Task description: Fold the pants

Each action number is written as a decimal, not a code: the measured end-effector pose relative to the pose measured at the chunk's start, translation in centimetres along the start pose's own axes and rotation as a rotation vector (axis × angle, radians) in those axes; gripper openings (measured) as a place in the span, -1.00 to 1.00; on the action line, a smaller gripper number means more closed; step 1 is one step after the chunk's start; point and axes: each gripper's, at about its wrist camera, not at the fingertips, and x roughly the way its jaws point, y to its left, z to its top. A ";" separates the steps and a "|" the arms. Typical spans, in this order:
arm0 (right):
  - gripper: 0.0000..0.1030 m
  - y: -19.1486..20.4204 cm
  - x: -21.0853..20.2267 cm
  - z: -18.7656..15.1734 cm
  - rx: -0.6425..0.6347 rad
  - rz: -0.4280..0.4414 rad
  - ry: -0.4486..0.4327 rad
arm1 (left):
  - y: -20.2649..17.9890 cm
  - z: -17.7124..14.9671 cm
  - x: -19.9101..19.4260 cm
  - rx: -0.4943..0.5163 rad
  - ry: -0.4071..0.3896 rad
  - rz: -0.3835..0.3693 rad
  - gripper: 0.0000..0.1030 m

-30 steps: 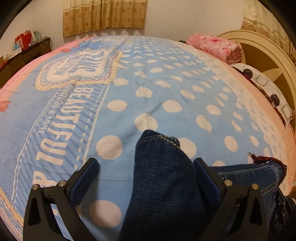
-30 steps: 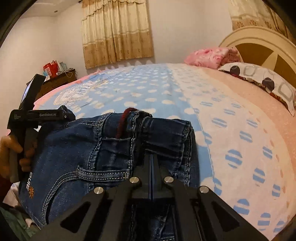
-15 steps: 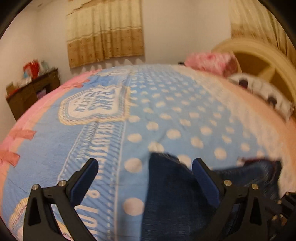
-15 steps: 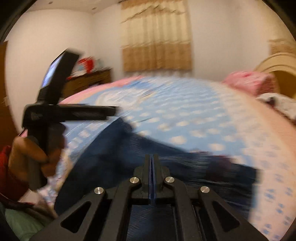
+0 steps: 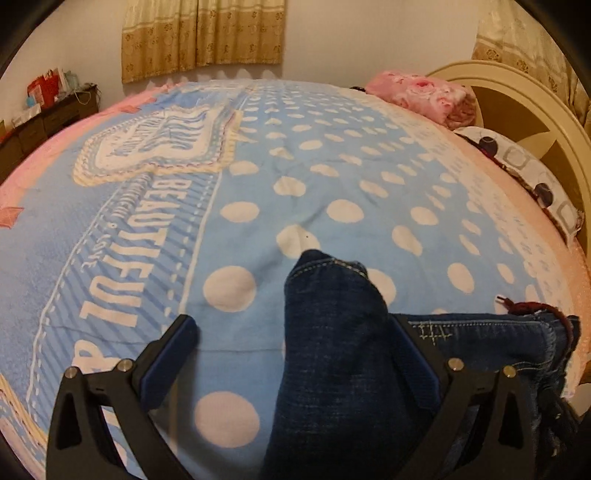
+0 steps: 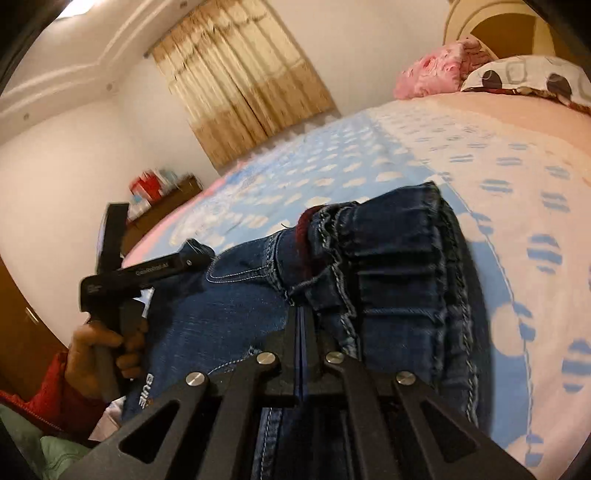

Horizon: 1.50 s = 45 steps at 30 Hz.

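Dark blue jeans (image 5: 332,332) lie on the blue polka-dot bedspread (image 5: 332,177). In the left wrist view a leg end sticks forward between my fingers and the waistband with a dark red drawstring (image 5: 524,306) lies to the right. My left gripper (image 5: 291,343) is open, its jaws astride the leg, the right pad against the denim. In the right wrist view my right gripper (image 6: 301,314) is shut on the jeans (image 6: 388,266) at the bunched waistband. The left gripper (image 6: 147,273) shows there, held by a hand at the left.
A pink floral quilt (image 5: 421,92) and a patterned pillow (image 5: 524,173) lie by the cream headboard (image 5: 517,99) at the far right. A dark dresser (image 5: 40,122) with clutter stands at the far left. Curtains (image 5: 203,33) hang on the back wall.
Both views swung up and came back down. The right gripper now sits tilted, low over the waistband, still shut on it. The left gripper stays open over the leg.
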 end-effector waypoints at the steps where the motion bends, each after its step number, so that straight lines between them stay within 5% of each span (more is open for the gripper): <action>1: -1.00 -0.1 -0.1 -0.2 0.006 0.007 -0.003 | 0.4 0.0 -0.3 -0.011 0.014 -0.020 1.00; 4: -0.93 0.2 -1.4 0.6 0.013 -0.024 0.011 | 2.3 0.5 -2.7 -0.047 0.034 -0.067 1.00; 6: -0.93 0.7 -4.4 1.0 -0.006 -0.056 -0.073 | 3.7 0.6 -5.2 -0.033 -0.027 -0.062 1.00; 11: -0.85 -0.3 -9.3 1.8 0.026 -0.126 -0.224 | 6.9 -0.7 -9.1 -0.032 -0.188 0.127 1.00; 14: -0.54 -0.7 -9.0 1.7 0.097 -0.171 -0.219 | 7.2 -1.7 -8.8 -0.014 -0.152 0.186 1.00; 16: -0.03 -1.0 -8.5 1.5 0.161 -0.164 -0.212 | 6.8 -2.3 -8.6 0.005 -0.140 0.183 1.00; 19: 0.10 -0.4 -8.3 1.4 0.220 -0.187 -0.205 | 5.9 -2.8 -8.5 0.029 -0.121 0.197 1.00; 27: 0.12 0.3 -8.3 2.1 0.148 -0.248 -0.171 | 4.5 -4.0 -8.3 0.065 -0.078 0.123 1.00; 32: 0.12 -4.1 -7.8 2.3 0.143 -0.272 -0.171 | 3.3 -4.0 -6.8 0.074 -0.032 0.047 1.00; 37: 0.12 -7.6 -6.7 1.0 0.302 -0.170 -0.140 | 2.8 -4.2 -5.9 0.049 -0.007 -0.048 1.00; 45: 0.16 -7.7 -6.6 -0.1 0.316 -0.148 -0.129 | 3.7 -4.6 -5.3 -0.029 0.021 -0.116 1.00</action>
